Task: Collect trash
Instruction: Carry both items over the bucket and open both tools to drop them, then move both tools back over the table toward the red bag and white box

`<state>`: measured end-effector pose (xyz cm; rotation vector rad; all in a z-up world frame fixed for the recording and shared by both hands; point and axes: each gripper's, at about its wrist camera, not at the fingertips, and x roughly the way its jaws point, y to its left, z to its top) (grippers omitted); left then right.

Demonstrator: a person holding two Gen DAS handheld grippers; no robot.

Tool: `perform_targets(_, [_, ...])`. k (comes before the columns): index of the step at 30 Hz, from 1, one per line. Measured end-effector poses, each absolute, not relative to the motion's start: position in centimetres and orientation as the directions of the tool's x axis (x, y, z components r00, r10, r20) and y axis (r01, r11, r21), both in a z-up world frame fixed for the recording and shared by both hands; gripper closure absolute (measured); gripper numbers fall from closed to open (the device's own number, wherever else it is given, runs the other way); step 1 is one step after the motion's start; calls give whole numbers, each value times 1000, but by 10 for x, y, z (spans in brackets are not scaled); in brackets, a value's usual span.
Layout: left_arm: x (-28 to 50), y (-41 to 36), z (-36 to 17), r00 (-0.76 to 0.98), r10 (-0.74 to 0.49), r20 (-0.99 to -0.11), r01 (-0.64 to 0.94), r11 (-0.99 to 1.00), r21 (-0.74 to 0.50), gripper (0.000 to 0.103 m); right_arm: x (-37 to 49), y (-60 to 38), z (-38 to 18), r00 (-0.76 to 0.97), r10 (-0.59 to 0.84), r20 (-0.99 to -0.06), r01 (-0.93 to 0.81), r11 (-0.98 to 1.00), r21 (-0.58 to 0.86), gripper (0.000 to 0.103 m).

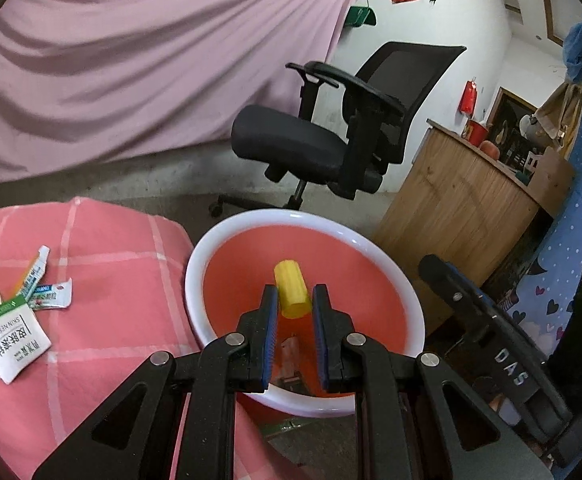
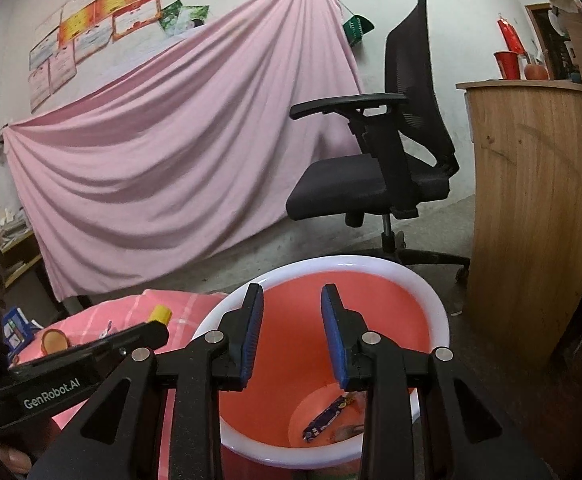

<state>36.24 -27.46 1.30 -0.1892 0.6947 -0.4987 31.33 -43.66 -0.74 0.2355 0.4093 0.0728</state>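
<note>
My left gripper (image 1: 295, 294) is shut on a yellow cap-like cylinder (image 1: 290, 292) and holds it over the mouth of the red bin with a white rim (image 1: 199, 256). The same yellow piece (image 2: 161, 314) shows at the left gripper's tip in the right wrist view. My right gripper (image 2: 293, 300) is open and empty above the bin (image 2: 439, 300). A purple wrapper (image 2: 327, 418) lies on the bin's bottom. Several sachets and wrappers (image 1: 13, 336) lie on the pink checked cloth (image 1: 111, 280) left of the bin.
A black office chair (image 1: 331, 136) stands behind the bin. A wooden cabinet (image 1: 463, 208) stands to the right. A pink sheet (image 2: 179, 140) hangs on the far wall. A round brown item (image 2: 55, 342) lies on the checked cloth.
</note>
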Motion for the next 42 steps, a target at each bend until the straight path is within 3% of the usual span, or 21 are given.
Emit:
perform_targets(3, [364, -270, 9, 642, -499, -582, 364, 867, -341, 79, 312, -441, -8, 917, 107, -384, -8, 968, 250, 68])
perform_targets(7, [363, -262, 9, 652, -493, -576, 342, 870, -356, 78, 311, -446, -7, 920, 90, -381, 11, 967, 255, 67])
perform_targets(16, [346, -231, 24, 736, -442, -513, 288, 890, -354, 71, 307, -441, 1, 931, 82, -356, 3, 973, 231, 46])
perform_targets(17, [342, -226, 27, 750, -428, -504, 279, 896, -345, 69, 306, -439, 3, 933, 83, -350, -1, 974, 229, 40])
perform_targets(23, [320, -197, 41, 826, -358, -435, 232, 920, -317, 42, 297, -428, 17, 955, 101, -278, -39, 974, 221, 17])
perform_targets(27, [301, -174, 48, 881, -280, -381, 173, 941, -292, 11, 284, -414, 31, 978, 115, -175, -76, 973, 216, 0])
perform_targets(35, [257, -125, 57, 965, -119, -235, 61, 969, -240, 3, 265, -374, 50, 981, 191, -20, -185, 969, 166, 0])
perform_targets(42, [234, -82, 53, 982, -3, -188, -38, 976, -213, 3, 258, -330, 53, 960, 278, 37, -280, 952, 120, 0])
